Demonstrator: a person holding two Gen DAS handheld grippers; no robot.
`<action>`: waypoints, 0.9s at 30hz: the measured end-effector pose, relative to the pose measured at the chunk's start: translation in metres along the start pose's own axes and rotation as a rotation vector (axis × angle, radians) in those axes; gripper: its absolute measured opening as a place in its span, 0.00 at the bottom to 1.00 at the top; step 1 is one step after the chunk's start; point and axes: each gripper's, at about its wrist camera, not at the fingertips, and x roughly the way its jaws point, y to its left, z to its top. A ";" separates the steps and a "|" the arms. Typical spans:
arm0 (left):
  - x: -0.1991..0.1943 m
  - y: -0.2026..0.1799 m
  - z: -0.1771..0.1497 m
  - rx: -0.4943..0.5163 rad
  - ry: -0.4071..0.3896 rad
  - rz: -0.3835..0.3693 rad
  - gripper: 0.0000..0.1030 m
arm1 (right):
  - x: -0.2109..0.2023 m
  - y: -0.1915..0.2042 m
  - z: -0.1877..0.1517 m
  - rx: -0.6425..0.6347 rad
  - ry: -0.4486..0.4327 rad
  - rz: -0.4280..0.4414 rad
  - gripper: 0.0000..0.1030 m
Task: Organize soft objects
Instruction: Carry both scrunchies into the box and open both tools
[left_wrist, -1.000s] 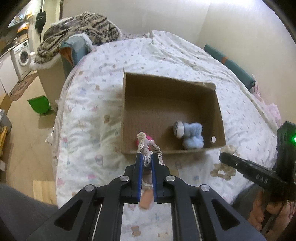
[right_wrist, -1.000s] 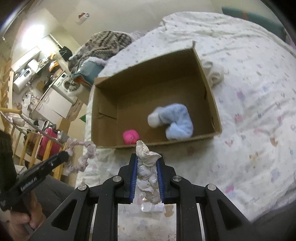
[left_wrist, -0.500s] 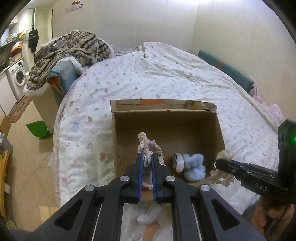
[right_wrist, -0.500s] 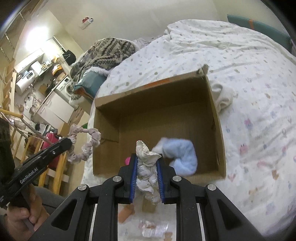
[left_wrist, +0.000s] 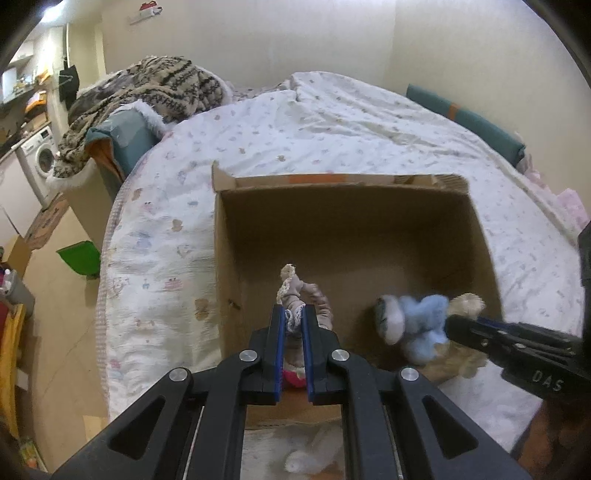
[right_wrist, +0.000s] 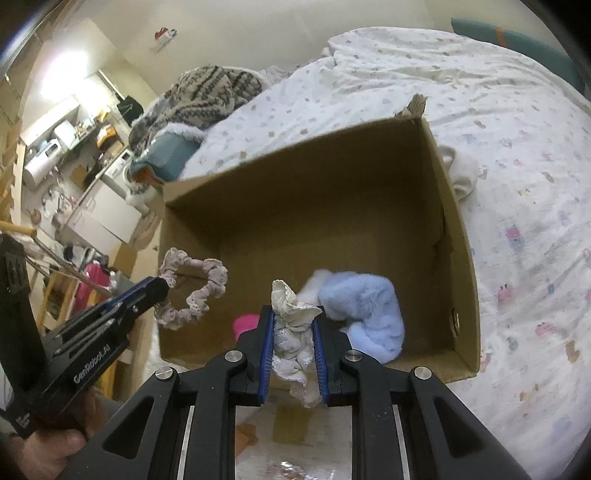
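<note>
Cardboard box (right_wrist: 454, 229) is sitting on the bed (right_wrist: 517, 147), open side up. Both grippers are hovering at its near wall, each carrying a scrunchie.

Pink scrunchie (right_wrist: 192, 288) is hanging as an open loop from the left gripper (right_wrist: 162, 286), jaws pinched on one edge of it, loop lying roughly level and out over the box's near-left corner. White scrunchie (right_wrist: 293, 332) is bunched lengthwise between the right gripper (right_wrist: 293, 328) pads, jaws part-closed on it, tip poking forward over the near wall. Box floor is lying ahead and below both; I'd judge neither arm is meaningfully nearer.

Already inside: blue plush (right_wrist: 369, 314) near-right, pink item (right_wrist: 245, 325) near-left, directly under the tools.

Views: the right wrist is showing the pink loop's full shape and its spot over the corner. The left wrist is showing it edge-on (left_wrist: 295, 295), and the right gripper (left_wrist: 465, 321) reaching in beside the plush (left_wrist: 417, 321). A white cloth (right_wrist: 461, 173) outside the right wall is showing only in the right view.
</note>
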 end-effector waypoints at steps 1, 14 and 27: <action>0.002 0.001 -0.001 0.008 -0.006 0.012 0.08 | 0.002 -0.001 0.000 -0.004 0.005 -0.006 0.21; 0.008 -0.002 -0.005 0.018 0.004 -0.023 0.09 | 0.016 -0.008 0.004 0.026 0.047 -0.025 0.21; 0.017 0.004 -0.005 -0.024 0.039 -0.007 0.09 | 0.026 -0.004 0.004 0.008 0.085 -0.020 0.21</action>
